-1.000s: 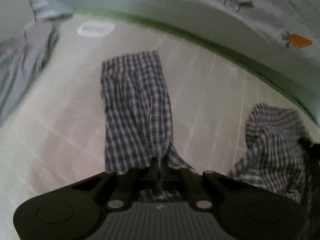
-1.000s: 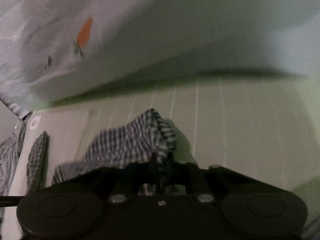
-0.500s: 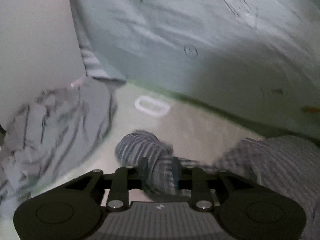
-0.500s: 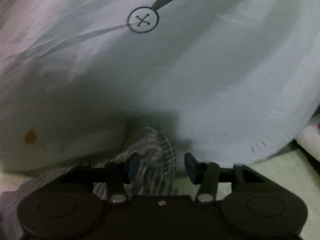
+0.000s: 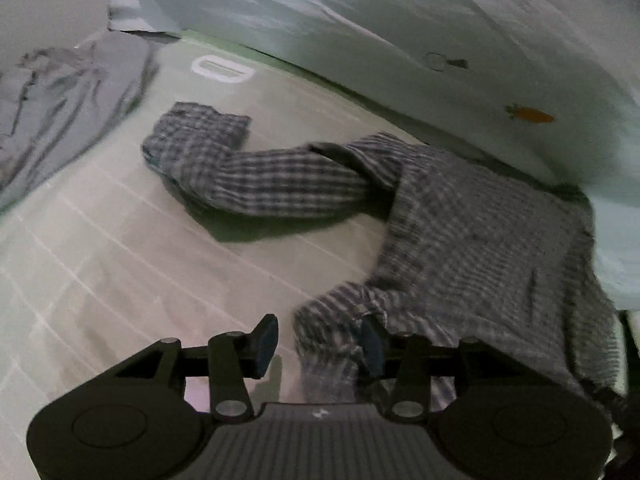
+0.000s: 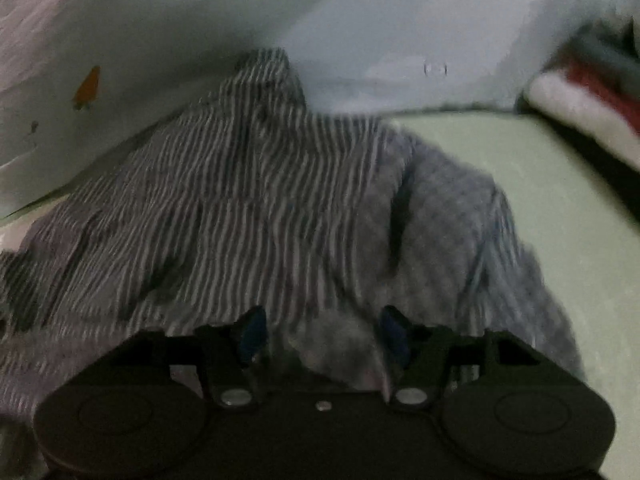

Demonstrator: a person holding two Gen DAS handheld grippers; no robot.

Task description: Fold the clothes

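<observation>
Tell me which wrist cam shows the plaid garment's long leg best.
Left wrist. There the plaid garment shows its long leg stretched across the mat, folded end toward the white ring. Right wrist shows only a blurred bunched mound of it before that tool; the leg is out of view.

Both tools are matte black. The left gripper [image 5: 318,346] has blue pads [image 5: 267,340] on its fingers, two silver screws behind them, round discs on either side, and a ribbed grey plate bearing a small white mark. The right gripper [image 6: 322,334] matches it, with one small centre screw.
</observation>
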